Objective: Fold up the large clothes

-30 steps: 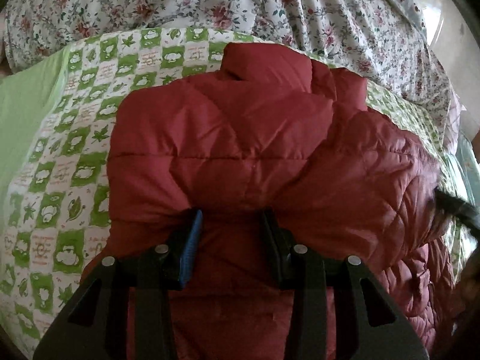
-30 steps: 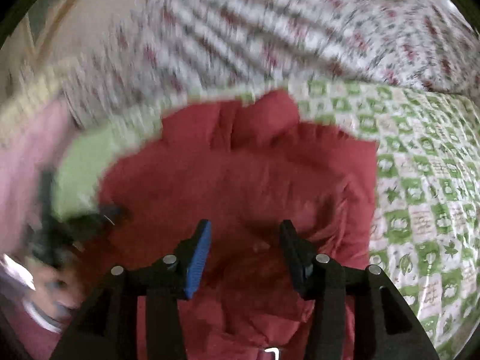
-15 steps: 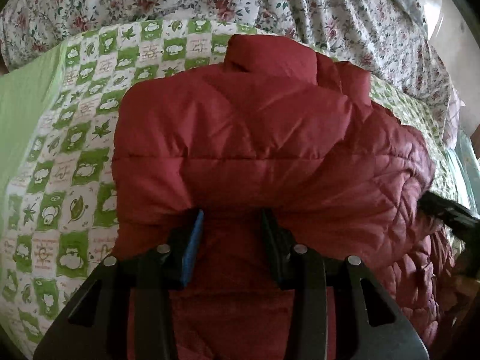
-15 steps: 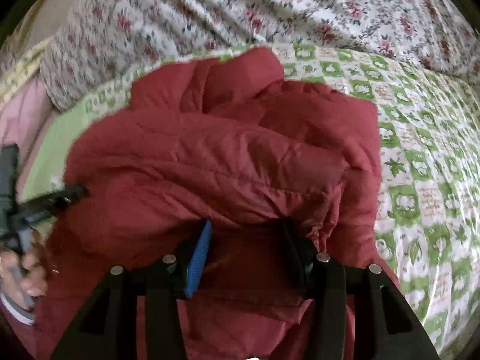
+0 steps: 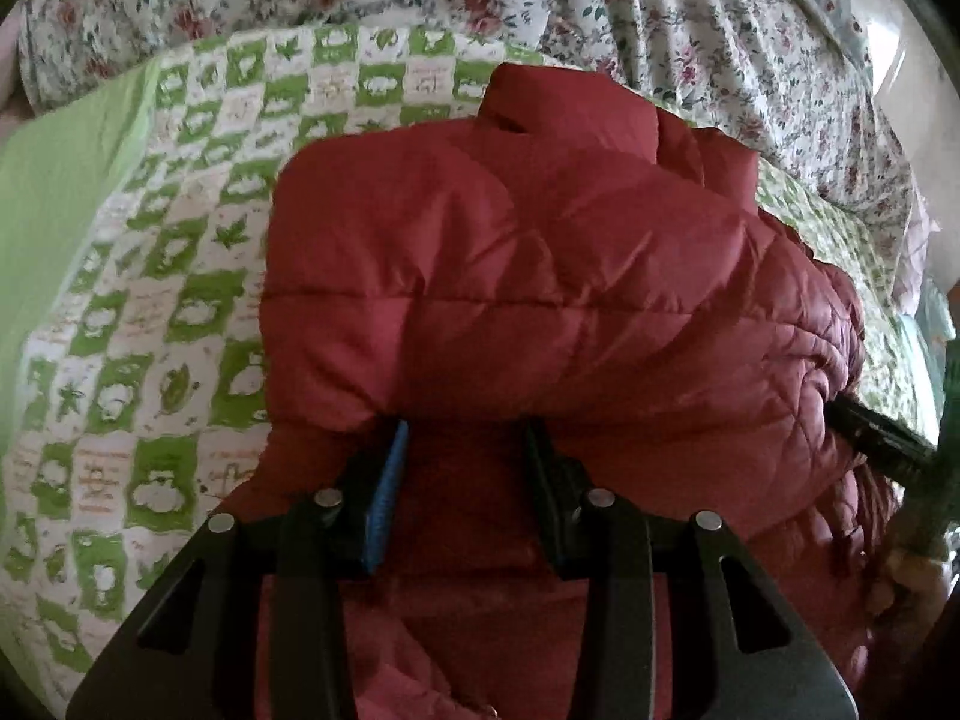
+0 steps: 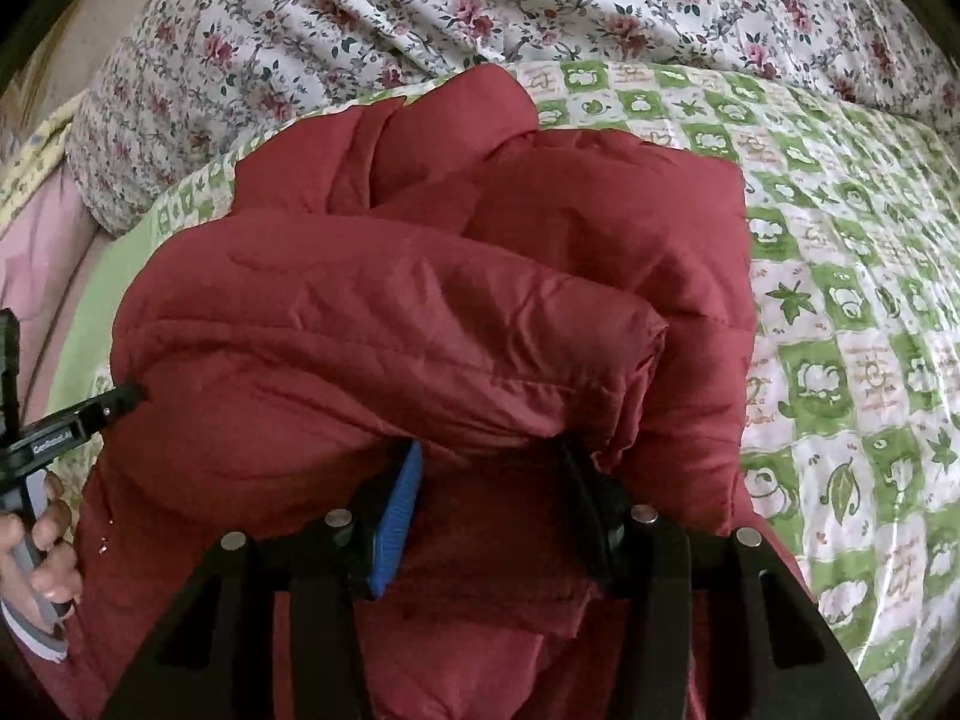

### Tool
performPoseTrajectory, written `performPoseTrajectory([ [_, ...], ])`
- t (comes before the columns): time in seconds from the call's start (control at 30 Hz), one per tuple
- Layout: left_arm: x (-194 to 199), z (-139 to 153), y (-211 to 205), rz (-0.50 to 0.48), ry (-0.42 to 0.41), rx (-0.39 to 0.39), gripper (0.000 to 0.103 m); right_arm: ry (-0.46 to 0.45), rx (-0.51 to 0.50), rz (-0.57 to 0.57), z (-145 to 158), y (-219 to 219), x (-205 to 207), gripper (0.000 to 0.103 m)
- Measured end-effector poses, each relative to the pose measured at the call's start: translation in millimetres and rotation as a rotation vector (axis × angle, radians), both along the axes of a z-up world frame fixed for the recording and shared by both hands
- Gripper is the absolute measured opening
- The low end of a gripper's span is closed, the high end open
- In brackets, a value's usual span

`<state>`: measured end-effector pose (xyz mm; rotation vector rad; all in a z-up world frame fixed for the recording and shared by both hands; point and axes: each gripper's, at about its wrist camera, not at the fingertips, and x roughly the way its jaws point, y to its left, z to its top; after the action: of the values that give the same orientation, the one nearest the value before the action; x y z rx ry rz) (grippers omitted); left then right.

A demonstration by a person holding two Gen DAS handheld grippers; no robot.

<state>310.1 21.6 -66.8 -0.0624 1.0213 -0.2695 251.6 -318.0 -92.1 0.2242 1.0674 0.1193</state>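
A dark red quilted puffer jacket (image 5: 540,276) lies on a green-and-white checked bedsheet (image 5: 180,312), its lower part folded up over the body, collar at the far end. My left gripper (image 5: 465,438) has its fingertips tucked under the folded edge, jaws apart with red fabric between them. My right gripper (image 6: 489,456) sits the same way under the folded edge of the jacket (image 6: 420,324). Whether either grips the fabric is hidden by the fold. The other gripper shows at the edge of each view: right one (image 5: 870,432), left one (image 6: 66,426).
A floral quilt (image 5: 660,12) is bunched along the far side of the bed and also shows in the right wrist view (image 6: 420,6). A plain green sheet (image 5: 54,180) lies at the left. The checked sheet (image 6: 852,312) extends to the right.
Both grippers have carried the jacket's lower edge up and forward over its body, towards the collar. The fold is now deeper and the right view has steadied.
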Motion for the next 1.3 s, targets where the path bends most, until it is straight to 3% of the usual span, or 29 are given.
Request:
performPoseTrajectory([
  [0.17, 0, 0, -4, 0.000, -0.001, 0.017, 0.038, 0.009, 0.019, -0.009, 1, -2, 2, 0.049],
  [0.6, -29, 23, 16, 0.032, -0.034, -0.023, 0.038, -0.036, 0.120, -0.007, 64, -5, -59, 0.052],
  [1.0, -95, 38, 30, 0.038, -0.042, -0.055, 0.038, -0.043, 0.151, 0.008, 81, 0, -112, 0.060],
  [1.3, -157, 34, 36, 0.028, -0.011, -0.053, 0.038, -0.051, 0.179, -0.056, 89, -15, -163, 0.070],
])
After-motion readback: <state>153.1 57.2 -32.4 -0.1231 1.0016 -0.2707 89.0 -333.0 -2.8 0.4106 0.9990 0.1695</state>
